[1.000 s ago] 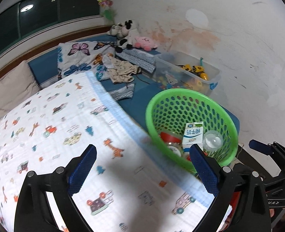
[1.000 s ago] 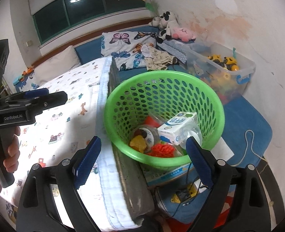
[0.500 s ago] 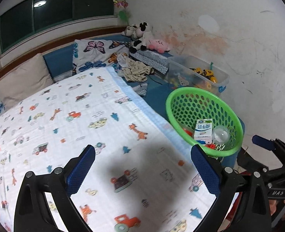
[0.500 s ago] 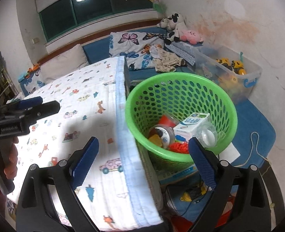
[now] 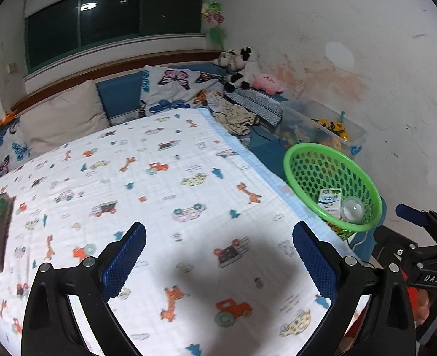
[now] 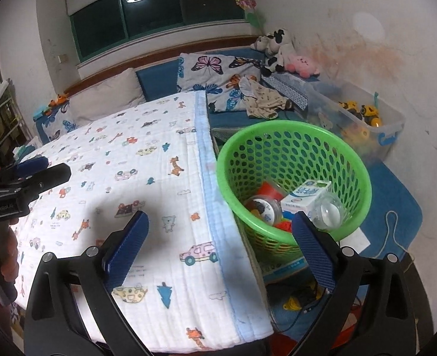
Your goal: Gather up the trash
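A green perforated basket (image 6: 292, 151) beside the blanket-covered bed (image 6: 147, 178) holds a white milk carton (image 6: 306, 197), a clear dome-shaped cup (image 6: 328, 210), a round lidded jar (image 6: 263, 207) and red scraps. The carton lies tilted, its top toward the far rim. Both the left gripper (image 5: 218, 258) and right gripper (image 6: 220, 246) hover spread wide, holding nothing.
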A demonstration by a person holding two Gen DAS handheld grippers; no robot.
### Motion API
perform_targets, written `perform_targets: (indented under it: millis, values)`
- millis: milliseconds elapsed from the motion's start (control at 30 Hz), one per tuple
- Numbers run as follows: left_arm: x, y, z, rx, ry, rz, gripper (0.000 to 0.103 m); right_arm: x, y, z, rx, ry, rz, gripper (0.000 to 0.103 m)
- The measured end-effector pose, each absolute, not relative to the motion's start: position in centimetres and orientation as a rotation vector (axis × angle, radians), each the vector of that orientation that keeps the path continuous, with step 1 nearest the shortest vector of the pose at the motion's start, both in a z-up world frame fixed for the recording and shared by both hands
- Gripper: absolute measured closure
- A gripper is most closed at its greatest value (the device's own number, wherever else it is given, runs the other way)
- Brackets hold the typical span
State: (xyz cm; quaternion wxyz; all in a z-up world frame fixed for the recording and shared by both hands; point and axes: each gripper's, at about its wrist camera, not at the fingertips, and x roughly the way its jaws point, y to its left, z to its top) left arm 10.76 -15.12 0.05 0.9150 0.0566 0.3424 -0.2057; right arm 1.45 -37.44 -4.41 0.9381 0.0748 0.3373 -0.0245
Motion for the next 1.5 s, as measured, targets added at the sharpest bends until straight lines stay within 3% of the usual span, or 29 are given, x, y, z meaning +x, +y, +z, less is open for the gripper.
perform_targets:
  millis: [600, 1500]
  values:
    - [9.4, -10.1, -0.3, 0.032, 0.706, -0.308, 0.007, 1.1, -34.9, -3.9, 0.117, 0.682, -0.028, 0.006]
    - [8.0, -9.0, -0.3, 0.046, 0.696, -0.284, 0.007, 1.4, -33.5, -3.6, 0.095, 0.676, 0.004, 0.005]
